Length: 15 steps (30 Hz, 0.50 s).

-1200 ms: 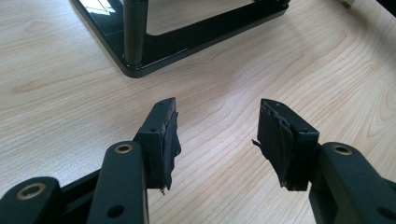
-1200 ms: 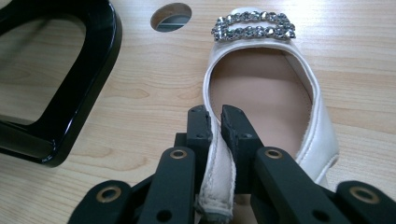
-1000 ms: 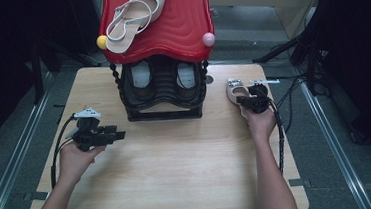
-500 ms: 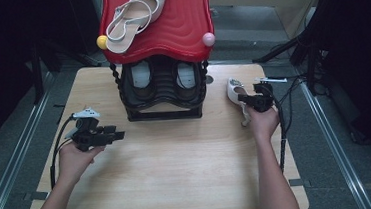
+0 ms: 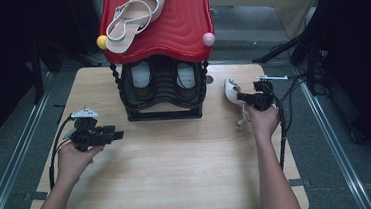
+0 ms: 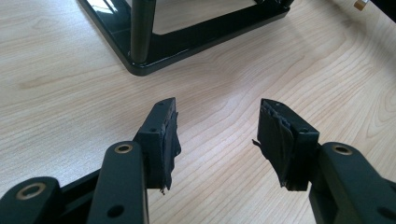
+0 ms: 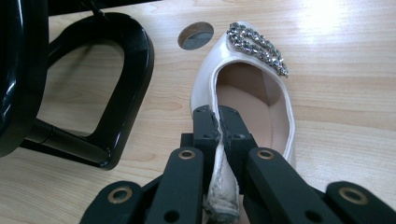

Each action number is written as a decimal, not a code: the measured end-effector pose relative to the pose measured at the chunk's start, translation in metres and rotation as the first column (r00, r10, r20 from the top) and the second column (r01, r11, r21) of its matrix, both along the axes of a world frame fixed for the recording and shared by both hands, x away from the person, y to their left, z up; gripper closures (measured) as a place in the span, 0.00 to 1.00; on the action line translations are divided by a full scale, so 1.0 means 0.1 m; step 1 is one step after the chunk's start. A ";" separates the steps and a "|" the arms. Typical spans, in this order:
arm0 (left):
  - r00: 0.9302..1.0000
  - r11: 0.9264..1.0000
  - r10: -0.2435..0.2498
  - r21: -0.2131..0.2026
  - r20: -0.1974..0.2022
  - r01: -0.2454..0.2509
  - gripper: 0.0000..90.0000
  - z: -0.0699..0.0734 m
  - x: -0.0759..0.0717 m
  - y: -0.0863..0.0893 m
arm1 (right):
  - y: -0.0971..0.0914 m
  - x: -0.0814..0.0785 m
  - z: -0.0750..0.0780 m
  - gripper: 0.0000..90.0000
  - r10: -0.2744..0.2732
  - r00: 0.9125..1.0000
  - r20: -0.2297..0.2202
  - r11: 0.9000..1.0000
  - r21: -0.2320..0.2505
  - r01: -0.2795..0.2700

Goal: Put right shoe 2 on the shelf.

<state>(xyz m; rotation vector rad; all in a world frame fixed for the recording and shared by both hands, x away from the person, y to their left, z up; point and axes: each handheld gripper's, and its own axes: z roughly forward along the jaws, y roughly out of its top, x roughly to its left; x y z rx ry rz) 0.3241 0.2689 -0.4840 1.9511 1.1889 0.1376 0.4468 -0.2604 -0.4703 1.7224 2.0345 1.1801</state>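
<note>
Right gripper view: fingers [image 7: 218,122] pinching shoe rim [image 7: 211,93].

Shoe [image 5: 232,92] on the table [image 5: 180,185] right of the rack [image 5: 165,93] — another shoe [image 5: 134,16] on top.

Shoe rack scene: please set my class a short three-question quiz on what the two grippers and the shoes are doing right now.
1. True or false: the right gripper is shut on the side wall of the white shoe.
2. What lies between the left gripper's fingers? A) a shoe B) nothing but bare table C) a ball
3. Where does the other sandal lie?

Key: 1 true. 2 B. 3 On the red top of the black rack.
</note>
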 end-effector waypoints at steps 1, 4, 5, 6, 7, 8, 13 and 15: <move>1.000 1.000 -0.002 0.002 -0.001 0.002 0.54 0.00 0.00 0.00 | 0.01 0.00 0.01 0.98 0.001 1.000 0.001 1.000 0.001 -0.001; 1.000 1.000 -0.001 0.005 -0.001 0.001 0.54 0.00 0.01 0.01 | 0.02 0.00 0.05 0.98 0.007 1.000 -0.001 1.000 0.017 -0.007; 1.000 1.000 -0.003 0.003 -0.002 0.003 0.54 0.00 0.01 0.01 | 0.01 0.01 0.06 0.98 0.009 1.000 0.006 1.000 0.024 -0.009; 1.000 1.000 -0.004 0.002 -0.002 0.004 0.54 0.00 0.01 0.00 | 0.01 0.00 0.07 0.98 0.006 1.000 0.000 0.999 0.039 -0.006; 1.000 1.000 -0.007 0.005 -0.001 0.007 0.54 0.00 0.01 0.00 | 0.00 0.01 0.08 0.98 0.010 1.000 0.001 0.999 0.043 -0.010; 1.000 1.000 -0.005 0.004 -0.002 0.005 0.54 0.00 0.01 -0.01 | 0.00 0.01 0.09 0.98 0.011 1.000 -0.001 0.999 0.050 -0.011; 1.000 1.000 -0.009 0.003 -0.004 0.009 0.54 0.00 0.00 -0.02 | 0.00 0.04 0.13 0.98 0.009 1.000 -0.016 0.999 0.042 -0.008; 1.000 1.000 -0.012 0.007 -0.004 0.012 0.54 0.00 0.00 -0.02 | 0.00 0.04 0.16 0.98 0.012 1.000 -0.016 0.999 0.042 -0.012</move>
